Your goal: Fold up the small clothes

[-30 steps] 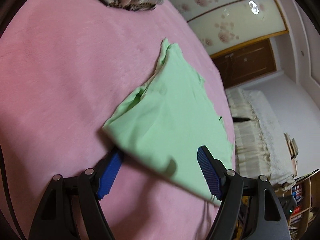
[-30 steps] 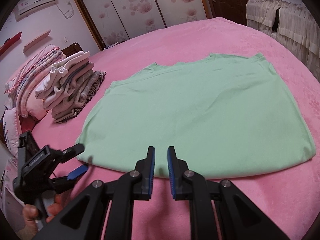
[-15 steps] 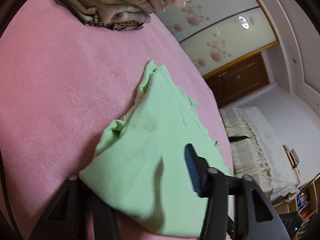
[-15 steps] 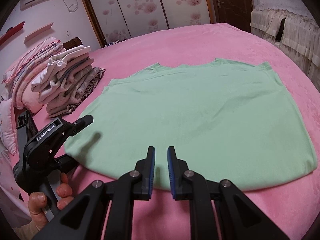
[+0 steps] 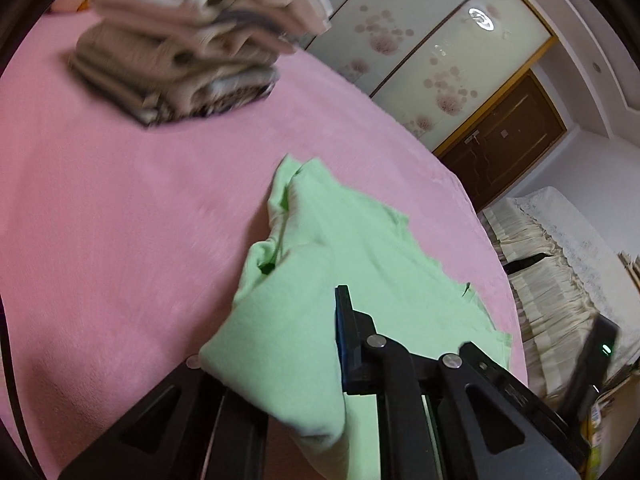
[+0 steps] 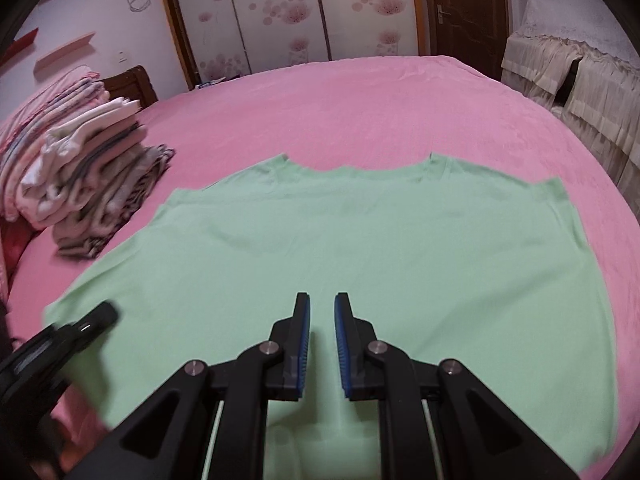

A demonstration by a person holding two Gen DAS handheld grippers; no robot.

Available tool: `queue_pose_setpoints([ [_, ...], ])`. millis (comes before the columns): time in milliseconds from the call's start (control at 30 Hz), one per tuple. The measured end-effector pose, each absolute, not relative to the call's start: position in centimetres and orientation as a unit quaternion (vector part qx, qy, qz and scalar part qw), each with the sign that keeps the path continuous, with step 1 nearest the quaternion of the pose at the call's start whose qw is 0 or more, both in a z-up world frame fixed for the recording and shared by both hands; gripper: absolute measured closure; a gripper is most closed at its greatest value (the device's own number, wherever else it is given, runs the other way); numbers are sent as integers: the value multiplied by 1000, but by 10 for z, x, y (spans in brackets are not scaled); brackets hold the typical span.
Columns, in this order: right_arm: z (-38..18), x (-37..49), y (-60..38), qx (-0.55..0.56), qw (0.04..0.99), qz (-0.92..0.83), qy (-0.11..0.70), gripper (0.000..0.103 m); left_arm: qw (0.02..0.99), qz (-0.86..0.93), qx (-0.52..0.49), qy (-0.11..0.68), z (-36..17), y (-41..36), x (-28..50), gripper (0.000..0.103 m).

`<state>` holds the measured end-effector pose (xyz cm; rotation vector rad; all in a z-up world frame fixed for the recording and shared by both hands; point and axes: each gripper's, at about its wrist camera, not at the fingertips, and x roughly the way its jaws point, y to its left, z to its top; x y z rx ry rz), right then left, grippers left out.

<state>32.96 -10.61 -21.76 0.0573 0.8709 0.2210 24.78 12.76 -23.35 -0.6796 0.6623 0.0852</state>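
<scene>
A light green shirt [image 6: 360, 248] lies spread flat on the pink bed; it also shows in the left wrist view [image 5: 320, 272]. My left gripper [image 5: 280, 352] is at the shirt's near left corner, and the cloth lies between its jaws and drapes over the left finger, hiding it. Its right finger [image 5: 346, 344] shows above the cloth. The same gripper shows blurred in the right wrist view [image 6: 80, 328]. My right gripper [image 6: 321, 340] hovers over the shirt's near edge with its jaws a narrow gap apart and nothing between them.
A stack of folded clothes [image 6: 92, 184] stands on the pink bed [image 6: 360, 100] to the shirt's left, also in the left wrist view [image 5: 192, 52]. Pink bedding is piled behind it. A cream covered sofa [image 6: 580, 80] stands at the right, wardrobe doors behind.
My left gripper has moved onto the shirt's corner and its jaws have narrowed around the cloth, lifting and bunching that edge. My right gripper has moved forward over the shirt's near edge.
</scene>
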Motion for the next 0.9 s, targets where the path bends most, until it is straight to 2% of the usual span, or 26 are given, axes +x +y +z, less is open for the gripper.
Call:
queue_pose_setpoints([
  [267, -255, 364, -106, 1, 865, 102, 492, 94, 913, 29, -272, 302, -191, 97, 263, 95],
  [600, -214, 338, -174, 98, 874, 124, 459, 94, 942, -58, -166, 286, -145, -9, 289, 95],
  [767, -197, 300, -254, 144, 885, 83, 434, 94, 935, -151, -102, 303, -149, -96, 284, 95],
  [900, -200, 270, -309, 170, 885, 42, 432, 94, 909, -224, -47, 348, -177, -160, 273, 94],
])
